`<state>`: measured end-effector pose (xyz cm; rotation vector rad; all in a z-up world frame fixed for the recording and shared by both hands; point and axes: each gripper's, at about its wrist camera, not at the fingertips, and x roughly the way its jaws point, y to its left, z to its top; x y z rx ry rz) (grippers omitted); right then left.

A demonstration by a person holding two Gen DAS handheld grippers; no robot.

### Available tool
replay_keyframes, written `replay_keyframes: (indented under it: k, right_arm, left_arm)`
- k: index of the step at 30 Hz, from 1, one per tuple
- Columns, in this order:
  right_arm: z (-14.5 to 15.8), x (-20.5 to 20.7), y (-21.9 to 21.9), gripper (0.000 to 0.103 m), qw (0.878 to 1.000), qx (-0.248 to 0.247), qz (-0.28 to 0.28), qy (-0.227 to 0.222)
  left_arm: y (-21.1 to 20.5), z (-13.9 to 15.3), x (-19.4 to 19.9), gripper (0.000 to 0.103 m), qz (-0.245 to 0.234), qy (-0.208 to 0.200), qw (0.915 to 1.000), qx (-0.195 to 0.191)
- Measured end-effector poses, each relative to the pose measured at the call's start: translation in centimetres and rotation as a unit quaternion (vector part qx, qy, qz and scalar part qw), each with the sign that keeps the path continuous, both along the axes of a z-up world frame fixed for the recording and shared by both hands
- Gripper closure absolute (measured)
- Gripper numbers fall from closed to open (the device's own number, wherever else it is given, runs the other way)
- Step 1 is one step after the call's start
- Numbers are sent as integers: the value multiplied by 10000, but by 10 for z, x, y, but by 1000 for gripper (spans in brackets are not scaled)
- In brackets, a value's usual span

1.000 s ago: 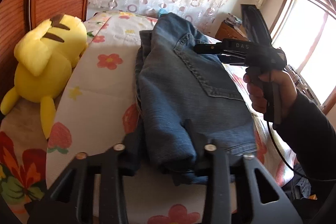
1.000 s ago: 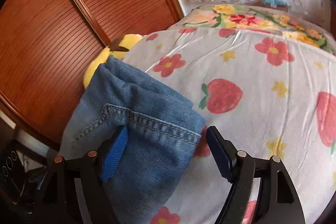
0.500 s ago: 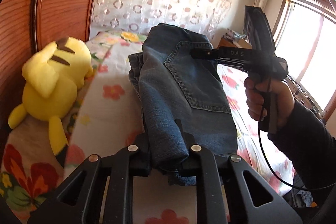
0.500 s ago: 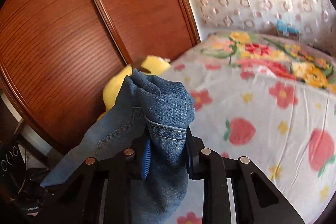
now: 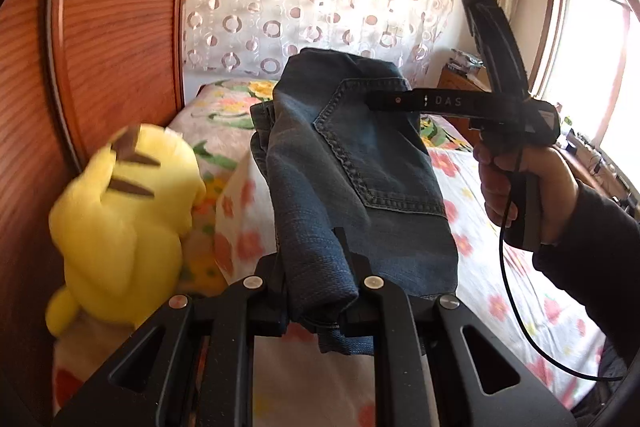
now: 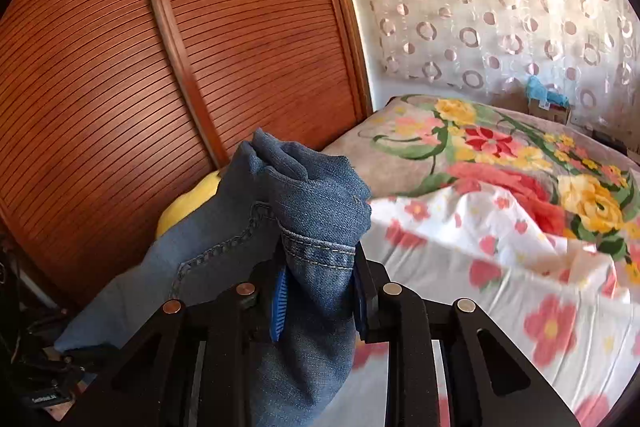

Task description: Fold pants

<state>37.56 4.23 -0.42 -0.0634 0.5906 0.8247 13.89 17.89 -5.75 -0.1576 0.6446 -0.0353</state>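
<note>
Folded blue jeans [image 5: 352, 163] hang in the air above the flowered bed [image 5: 504, 267], held at both ends. My left gripper [image 5: 316, 291] is shut on a bunched near edge of the denim. In the left wrist view the right gripper [image 5: 380, 101] reaches in from the right, held by a hand [image 5: 524, 187], and clamps the far edge by the back pocket. In the right wrist view my right gripper [image 6: 318, 291] is shut on a gathered hem of the jeans [image 6: 312, 211], a blue pad [image 6: 279, 303] showing at the left finger.
A yellow plush toy [image 5: 124, 219] sits at the bed's left side against a wooden slatted wardrobe door [image 6: 200, 47]. A curtain with ring patterns [image 5: 312, 3] hangs behind the bed. A window [image 5: 592, 59] and a wooden nightstand [image 5: 460, 83] are at the right.
Both grippers closed on the jeans, which lay flat on the bed, and lifted them clear of it. The view tilted up toward the curtain.
</note>
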Motion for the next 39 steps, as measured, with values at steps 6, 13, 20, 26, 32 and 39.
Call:
replay_keyframes:
  k: [6, 13, 20, 26, 32, 39]
  right_arm:
    - [-2, 37, 21, 76, 9998, -157, -58, -71]
    - [-22, 61, 49, 55, 9972, -741, -97, 20]
    - [-15, 52, 39, 52, 9988, -468, 51, -117]
    - [-34, 66, 51, 61, 9966, -821, -22, -8]
    - [-25, 62, 49, 61, 9973, -718, -107, 117]
    - [-8, 14, 23, 61, 9980, -619, -56, -150]
  left_arm:
    - [15, -7, 38, 86, 19, 127, 9999, 33]
    - [25, -35, 48, 84, 225, 511, 9984, -23]
    - [23, -44, 44, 82, 348, 568, 9978, -28]
    - [22, -44, 43, 81, 361, 561, 9978, -55]
    - [27, -36, 43, 74, 463, 570, 9973, -97]
    - [26, -13, 26, 55, 634, 309, 9975, 91]
